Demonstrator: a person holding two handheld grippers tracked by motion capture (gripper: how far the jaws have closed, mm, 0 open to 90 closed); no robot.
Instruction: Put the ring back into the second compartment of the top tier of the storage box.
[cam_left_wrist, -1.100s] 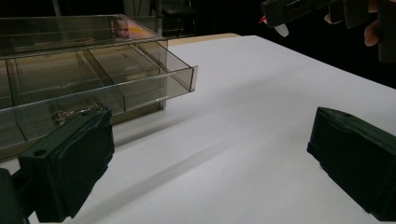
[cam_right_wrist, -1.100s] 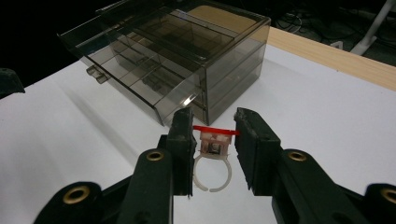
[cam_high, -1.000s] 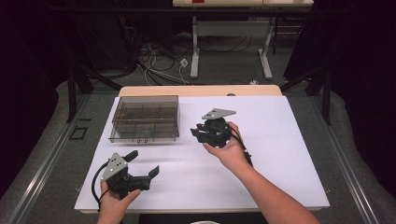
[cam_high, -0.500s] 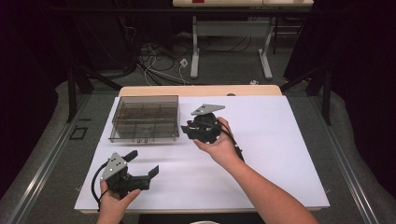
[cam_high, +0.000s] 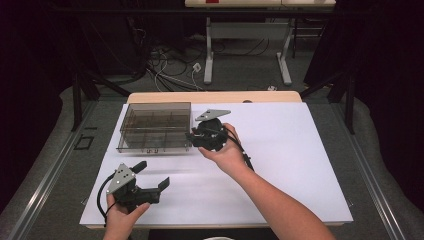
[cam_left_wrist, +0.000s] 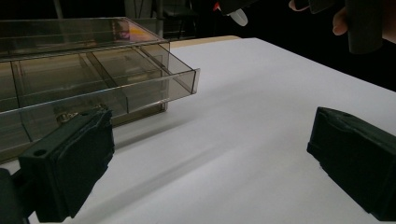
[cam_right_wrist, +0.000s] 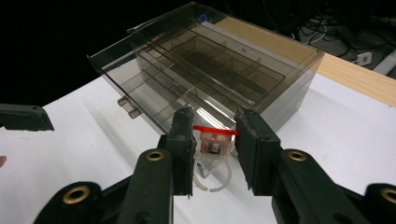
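A smoked clear drawer box (cam_high: 155, 127) stands at the back left of the white sheet. One divided drawer (cam_left_wrist: 140, 74) is pulled out toward the front; its open tray (cam_right_wrist: 140, 88) lies just ahead of my right gripper. My right gripper (cam_high: 196, 137) hovers beside the box's right front corner. In the right gripper view the right gripper (cam_right_wrist: 215, 126) is shut on a small clear plastic piece with a red strip (cam_right_wrist: 212, 140). My left gripper (cam_high: 152, 175) stands open near the front left with nothing between its jaws; the left gripper (cam_left_wrist: 210, 154) faces the pulled-out drawer.
The white sheet (cam_high: 300, 150) covers the table and is bare to the right of the box. A wooden table edge (cam_high: 215, 96) runs behind it. Cables and table legs lie on the floor beyond.
My right gripper has moved left toward the box's right front corner with the small piece in it. The left gripper has stayed where it was.
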